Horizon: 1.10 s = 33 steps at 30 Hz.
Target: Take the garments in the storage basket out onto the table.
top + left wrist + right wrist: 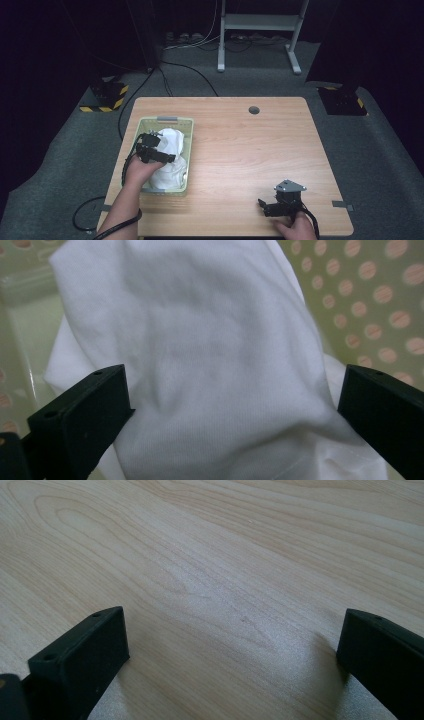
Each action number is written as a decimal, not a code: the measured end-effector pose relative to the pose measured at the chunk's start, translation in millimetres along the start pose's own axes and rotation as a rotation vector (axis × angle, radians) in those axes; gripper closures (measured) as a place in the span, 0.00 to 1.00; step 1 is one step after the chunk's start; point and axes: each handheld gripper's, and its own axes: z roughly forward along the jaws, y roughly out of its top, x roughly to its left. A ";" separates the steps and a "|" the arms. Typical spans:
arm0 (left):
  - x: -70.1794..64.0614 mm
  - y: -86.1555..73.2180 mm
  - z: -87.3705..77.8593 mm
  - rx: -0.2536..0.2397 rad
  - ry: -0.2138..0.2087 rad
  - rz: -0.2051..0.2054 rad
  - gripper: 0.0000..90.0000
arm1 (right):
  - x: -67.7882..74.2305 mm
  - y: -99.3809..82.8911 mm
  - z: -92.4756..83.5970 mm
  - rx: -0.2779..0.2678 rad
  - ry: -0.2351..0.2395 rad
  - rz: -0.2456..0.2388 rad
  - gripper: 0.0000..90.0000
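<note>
The wooden table point(235, 145) carries a pale green perforated basket point(186, 150) near its left edge. A bundle of white cloth point(170, 160) fills the basket. The left gripper point(167, 158) hangs over that bundle, jaws spread wide with the cloth point(200, 365) bulging between and ahead of them; whether the tips touch the fabric is hard to judge. The right gripper point(261, 204) rests low over bare wood point(225, 580), well apart from the basket, jaws likewise gaping on nothing.
</note>
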 end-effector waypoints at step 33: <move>-23.0 3.3 24.7 0.175 0.166 0.201 0.45 | 0.1 0.0 0.0 0.000 0.000 0.000 0.00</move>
